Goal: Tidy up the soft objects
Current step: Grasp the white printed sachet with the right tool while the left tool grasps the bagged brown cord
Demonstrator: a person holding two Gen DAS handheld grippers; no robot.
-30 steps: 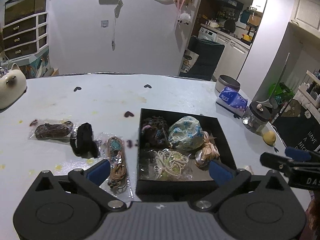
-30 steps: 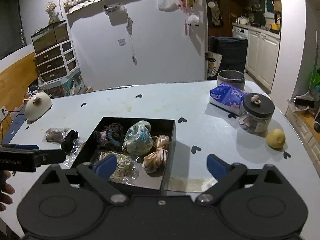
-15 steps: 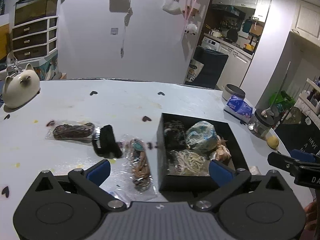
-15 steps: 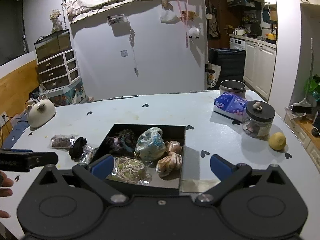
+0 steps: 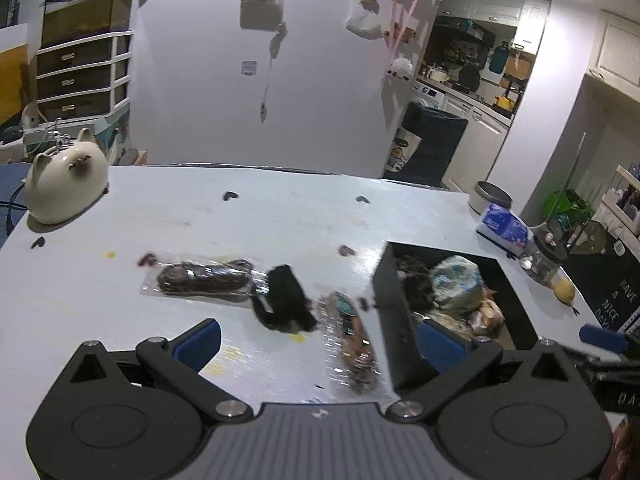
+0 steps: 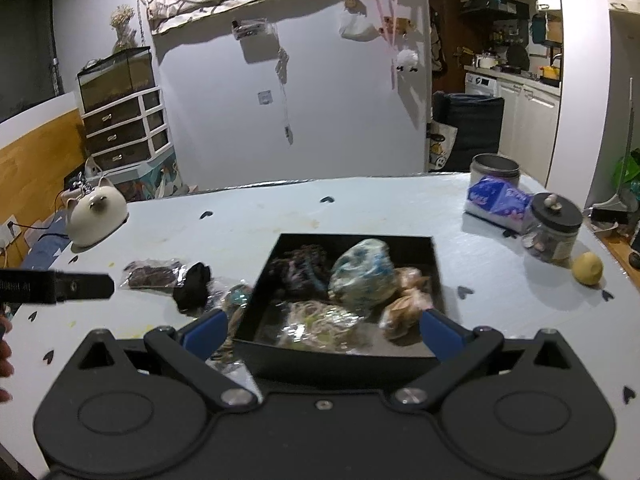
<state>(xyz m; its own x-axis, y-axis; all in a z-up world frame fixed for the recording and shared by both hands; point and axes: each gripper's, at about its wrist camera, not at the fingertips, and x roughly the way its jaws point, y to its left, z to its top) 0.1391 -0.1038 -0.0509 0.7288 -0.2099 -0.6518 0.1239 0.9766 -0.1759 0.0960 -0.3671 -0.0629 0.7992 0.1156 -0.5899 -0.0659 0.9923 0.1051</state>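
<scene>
A black box (image 5: 388, 280) (image 6: 436, 256) on the white table holds several soft items: a blue patterned pouch (image 6: 366, 270), dark scrunchies (image 6: 302, 268), a bag of cream bands (image 6: 320, 322) and peach scrunchies (image 6: 404, 306). Left of the box lie a clear bag of brown-teal bands (image 5: 352, 344), a black scrunchie (image 5: 284, 300) (image 6: 194, 286) and a bag of dark bands (image 5: 204, 278) (image 6: 152, 274). My left gripper (image 5: 318, 338) is open and empty above the loose items. My right gripper (image 6: 322, 330) is open and empty over the box's near edge.
A cream cat-shaped pot (image 5: 64, 178) sits at the table's far left. At the right stand a tissue pack (image 6: 498, 200), a metal tin (image 6: 494, 168), a black-lidded glass jar (image 6: 554, 228) and a lemon (image 6: 587, 268).
My left gripper has swung left, away from the box, toward the loose bagged items and black scrunchie. My right gripper has pulled back and risen slightly; both stay open.
</scene>
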